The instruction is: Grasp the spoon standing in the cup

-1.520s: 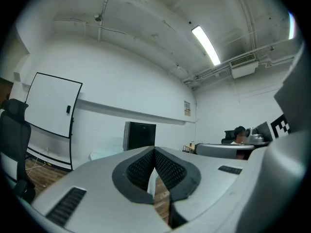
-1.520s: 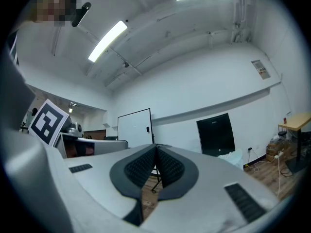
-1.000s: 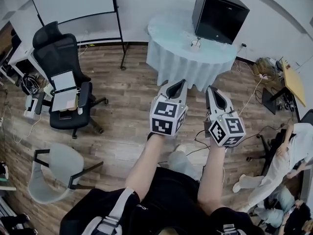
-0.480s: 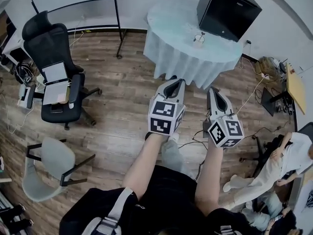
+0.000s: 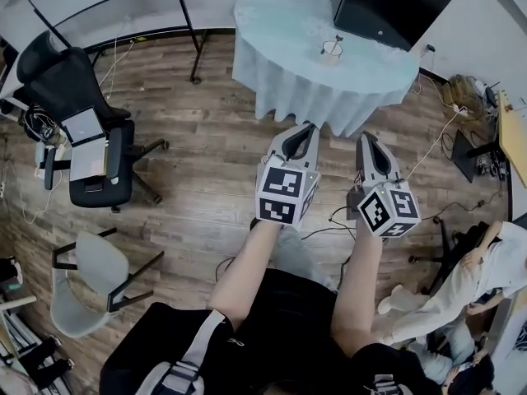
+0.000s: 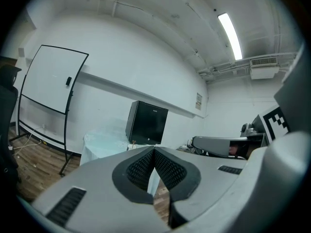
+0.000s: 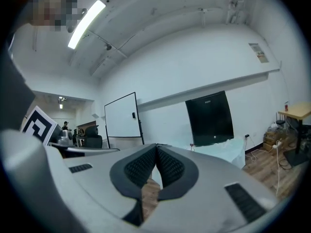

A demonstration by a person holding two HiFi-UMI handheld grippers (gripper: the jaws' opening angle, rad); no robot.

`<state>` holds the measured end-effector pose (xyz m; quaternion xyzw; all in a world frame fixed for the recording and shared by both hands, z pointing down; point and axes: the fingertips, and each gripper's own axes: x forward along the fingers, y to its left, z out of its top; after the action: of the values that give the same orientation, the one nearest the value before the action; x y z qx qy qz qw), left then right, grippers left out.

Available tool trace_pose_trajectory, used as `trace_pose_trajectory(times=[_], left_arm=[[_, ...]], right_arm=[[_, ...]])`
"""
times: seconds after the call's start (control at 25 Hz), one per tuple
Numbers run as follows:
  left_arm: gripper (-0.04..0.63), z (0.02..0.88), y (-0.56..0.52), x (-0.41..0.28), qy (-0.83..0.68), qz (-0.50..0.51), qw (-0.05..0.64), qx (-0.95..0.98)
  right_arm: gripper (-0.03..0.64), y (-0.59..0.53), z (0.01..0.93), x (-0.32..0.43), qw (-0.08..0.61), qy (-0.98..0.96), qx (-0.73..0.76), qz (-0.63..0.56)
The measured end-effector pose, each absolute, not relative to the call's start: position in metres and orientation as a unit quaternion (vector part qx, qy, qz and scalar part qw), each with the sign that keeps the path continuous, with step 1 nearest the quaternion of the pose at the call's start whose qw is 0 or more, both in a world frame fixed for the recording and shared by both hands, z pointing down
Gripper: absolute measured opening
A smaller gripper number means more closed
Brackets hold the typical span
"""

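A small cup [image 5: 332,50] with a thin spoon [image 5: 337,40] standing in it sits on a round table with a pale cloth [image 5: 284,23], far ahead of both grippers. My left gripper [image 5: 310,127] and right gripper [image 5: 366,137] are held side by side over the wooden floor, short of the table's near edge. Both point toward the table. In the left gripper view the ribbed pads [image 6: 165,168] meet with nothing between them. The right gripper's pads [image 7: 168,165] meet the same way. The cup shows tiny beyond the left jaws [image 6: 131,146].
A black box [image 5: 391,2] stands on the table behind the cup. A black office chair [image 5: 78,126] and a grey chair [image 5: 90,282] are at the left, with a whiteboard stand [image 5: 183,31] behind. A seated person [image 5: 486,262] and floor cables [image 5: 428,151] are at the right.
The table and cup have shifted nearer and slightly left in the head view as I move toward them. Both grippers have stayed shut and side by side.
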<state>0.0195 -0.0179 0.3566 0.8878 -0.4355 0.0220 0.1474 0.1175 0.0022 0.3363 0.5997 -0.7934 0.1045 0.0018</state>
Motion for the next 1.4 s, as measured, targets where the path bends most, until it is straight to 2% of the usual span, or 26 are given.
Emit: trace_pose_trajectory(times=[0.24,0.76,1.12,1.4], left_arm=[[0.005,0.351,-0.064,0.041,-0.45,0.028,0.142,0.881],[0.005,0.299,-0.129,0.104,-0.474,-0.019,0.087,0.876],[0.005,0.297,-0.169,0.08,-0.51,-0.026,0.086,0.856],[0.005,0.316,-0.236,0.114,-0.494,-0.017,0.101,0.864]], right_arm=[[0.005,-0.042,0.334,0.142,-0.015,-0.802,0.587,0.11],[0.005,-0.107,0.286,0.231,-0.07,-0.801,0.59,0.075],[0.005,-0.149,0.287,0.206,-0.067,-0.824,0.558,0.075],[0.005,-0.209,0.299,0.223,-0.045,-0.822,0.563,0.075]])
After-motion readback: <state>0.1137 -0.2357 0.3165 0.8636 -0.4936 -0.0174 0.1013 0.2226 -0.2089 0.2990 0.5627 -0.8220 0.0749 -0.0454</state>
